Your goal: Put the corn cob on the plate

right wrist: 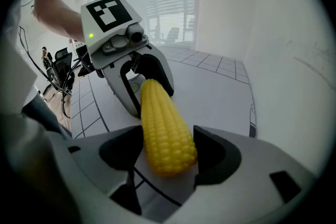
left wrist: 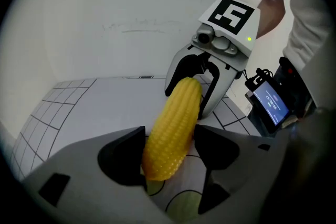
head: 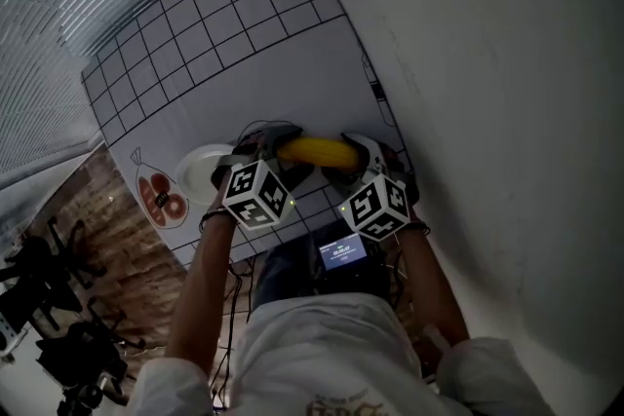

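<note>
Two-handed grab on the corn cob [head: 317,151], one gripper per end.

My left gripper [left wrist: 169,150]: jaws closed in on the cob, a pad touching each side. The rounded end pokes just past the pads toward the camera. The rest of the cob runs straight ahead into the other gripper's jaws.

My right gripper [right wrist: 168,153]: same story. The jaws pinch the thicker end with both pads in contact, and the cob narrows toward the far end inside the left jaws. The left one's marker cube [right wrist: 109,14] sits above that.

From the head view the cob lies level and bridges the two sets of jaws over the gridded mat [head: 219,44]. Can't tell whether its underside touches the mat.

The plate [head: 202,168] is white and sits on the mat just beyond the outer side of my left jaws. It is on the far side from the right gripper, and the cob isn't over it.

A small lit screen [head: 342,252] sits behind both grippers, near my body.
</note>
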The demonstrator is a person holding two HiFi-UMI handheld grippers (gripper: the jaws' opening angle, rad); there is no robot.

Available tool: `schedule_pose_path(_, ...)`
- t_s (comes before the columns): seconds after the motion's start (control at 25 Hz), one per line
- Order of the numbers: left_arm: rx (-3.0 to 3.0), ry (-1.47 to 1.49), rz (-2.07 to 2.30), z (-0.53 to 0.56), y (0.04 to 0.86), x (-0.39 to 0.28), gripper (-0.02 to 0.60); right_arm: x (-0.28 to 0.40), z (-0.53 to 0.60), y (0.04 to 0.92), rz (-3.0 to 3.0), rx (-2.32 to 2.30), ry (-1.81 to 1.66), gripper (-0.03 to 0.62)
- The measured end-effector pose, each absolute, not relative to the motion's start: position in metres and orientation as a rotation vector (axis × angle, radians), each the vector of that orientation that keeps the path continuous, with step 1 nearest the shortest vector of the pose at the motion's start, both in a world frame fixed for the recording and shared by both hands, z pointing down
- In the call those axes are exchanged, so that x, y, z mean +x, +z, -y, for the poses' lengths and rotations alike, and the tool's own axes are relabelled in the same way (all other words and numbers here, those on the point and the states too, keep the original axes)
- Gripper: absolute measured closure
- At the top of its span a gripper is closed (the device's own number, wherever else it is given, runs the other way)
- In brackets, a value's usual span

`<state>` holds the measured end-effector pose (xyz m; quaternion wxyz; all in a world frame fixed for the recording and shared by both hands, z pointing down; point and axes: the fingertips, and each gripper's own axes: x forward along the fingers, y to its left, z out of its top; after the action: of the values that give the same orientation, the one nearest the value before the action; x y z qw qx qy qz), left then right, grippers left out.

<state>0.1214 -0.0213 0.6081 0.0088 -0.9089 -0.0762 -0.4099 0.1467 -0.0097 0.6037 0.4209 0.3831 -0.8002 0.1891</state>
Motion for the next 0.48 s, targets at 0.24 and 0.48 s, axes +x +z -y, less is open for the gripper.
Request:
schedule_pose_path(0.24, -2.811, -1.32, 0.283, 0.023, 0.608, 0.12, 0.29, 0.146, 0.01, 0.602, 1.986, 0.951, 0.457, 0.292)
schedule_pose_path(0.48, -2.83, -1.296, 0.263, 0.024, 0.596, 0.121, 0.291, 0.146, 0.012, 0.589, 1.99, 0.954, 0.421, 0.292)
